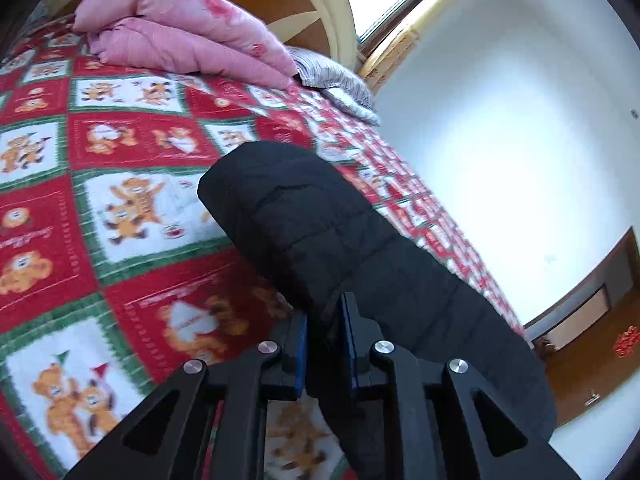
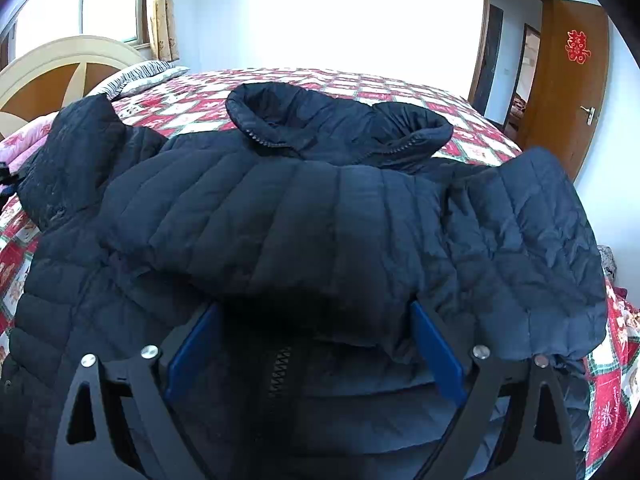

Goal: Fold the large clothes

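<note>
One black quilted jacket (image 2: 280,208) lies spread on the bear-print blanket (image 1: 120,152), its sleeve (image 1: 304,216) pinched by the left gripper (image 1: 326,344), the right gripper (image 2: 316,344) gaping over its front.

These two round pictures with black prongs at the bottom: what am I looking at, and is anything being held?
There is no robot here. A person carries a two-fingered tool in each hand, and each has a wide-angle camera looking along its fingers.

One picture is from the left tool. It is shut on a sleeve of a dark padded jacket, lifted above a bedspread printed with bears. A pink quilt lies further back.

The other is from the right tool. Its blue fingers stand wide apart over the jacket, spread on the bed with its collar away from the camera. It grips nothing.
</note>
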{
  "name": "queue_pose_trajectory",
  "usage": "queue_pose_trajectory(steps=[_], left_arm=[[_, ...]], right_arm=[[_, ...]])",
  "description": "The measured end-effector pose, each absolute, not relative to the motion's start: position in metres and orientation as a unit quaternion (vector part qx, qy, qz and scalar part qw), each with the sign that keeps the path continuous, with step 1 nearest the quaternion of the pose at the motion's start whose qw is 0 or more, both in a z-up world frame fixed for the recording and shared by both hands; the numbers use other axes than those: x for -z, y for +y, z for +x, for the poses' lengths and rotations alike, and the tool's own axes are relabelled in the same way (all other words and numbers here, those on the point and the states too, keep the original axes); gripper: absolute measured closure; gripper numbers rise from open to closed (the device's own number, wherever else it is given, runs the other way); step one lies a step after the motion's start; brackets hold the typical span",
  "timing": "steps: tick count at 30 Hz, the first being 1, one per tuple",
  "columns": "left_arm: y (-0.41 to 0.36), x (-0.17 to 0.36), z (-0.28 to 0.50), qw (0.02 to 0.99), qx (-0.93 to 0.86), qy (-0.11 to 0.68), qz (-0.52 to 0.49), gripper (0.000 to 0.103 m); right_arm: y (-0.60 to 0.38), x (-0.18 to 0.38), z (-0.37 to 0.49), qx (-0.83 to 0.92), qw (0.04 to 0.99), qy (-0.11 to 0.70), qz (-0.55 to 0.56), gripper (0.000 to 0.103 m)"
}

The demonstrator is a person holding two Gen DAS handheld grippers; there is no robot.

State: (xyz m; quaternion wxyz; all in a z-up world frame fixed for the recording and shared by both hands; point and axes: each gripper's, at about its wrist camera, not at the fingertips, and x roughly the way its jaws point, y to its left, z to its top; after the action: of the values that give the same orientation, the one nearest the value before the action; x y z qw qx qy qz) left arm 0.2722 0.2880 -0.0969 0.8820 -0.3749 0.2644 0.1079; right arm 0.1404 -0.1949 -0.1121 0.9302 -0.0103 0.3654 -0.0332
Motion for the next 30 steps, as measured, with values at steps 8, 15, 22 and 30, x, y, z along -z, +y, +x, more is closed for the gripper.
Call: queue_pose_trajectory(steps=[8,15,22,30], left_arm=[[0.302,0.126,0.29,0.839,-0.153,0.281,-0.44,0.02],[0.302,0.122,0.303,0.849,-0.103,0.275,-0.44,0.083],[0.24,0.026,0.272,0.94,-0.049,0.187,-0.281,0.088],[0.085,-0.073,0.197,0.99,0.09,0.096,-0.055,0.088]], right_arm=[[-0.194,0.114,0.142,0.033,0.928,0.372,-0.014,0.007],[-0.196,0.115,0.142,0.031,0.928,0.37,-0.005,0.007],[-0.223,0.097,0.128,0.012,0.943,0.323,0.083,0.011],[-0.292,0.068,0.075,0.066,0.936,0.282,0.199,0.011]])
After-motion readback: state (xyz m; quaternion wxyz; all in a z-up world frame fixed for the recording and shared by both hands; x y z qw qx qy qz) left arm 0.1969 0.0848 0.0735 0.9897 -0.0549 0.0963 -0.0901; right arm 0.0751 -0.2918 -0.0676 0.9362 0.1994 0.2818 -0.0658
